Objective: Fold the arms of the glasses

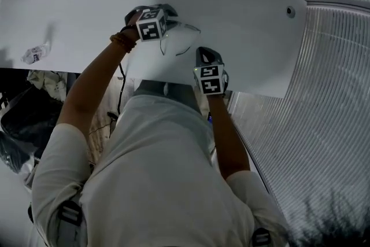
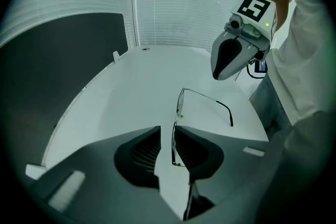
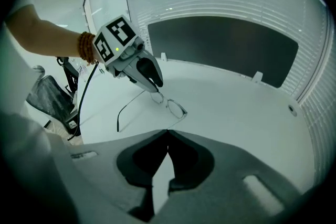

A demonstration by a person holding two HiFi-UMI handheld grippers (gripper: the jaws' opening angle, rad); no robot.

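White table (image 1: 231, 8) bears unfolded glasses (image 3: 176, 107). Left gripper (image 2: 167, 129) jaws spread astride 1 arm (image 2: 172, 147), likely to fold it. Right gripper (image 3: 168, 132) jaws pressed together, empty, nearby.

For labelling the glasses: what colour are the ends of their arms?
Black: the arm ends show it best in the left gripper view.

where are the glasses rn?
Head view: glasses on the white table, centre, by its near edge. One arm runs between the left gripper's open jaws.
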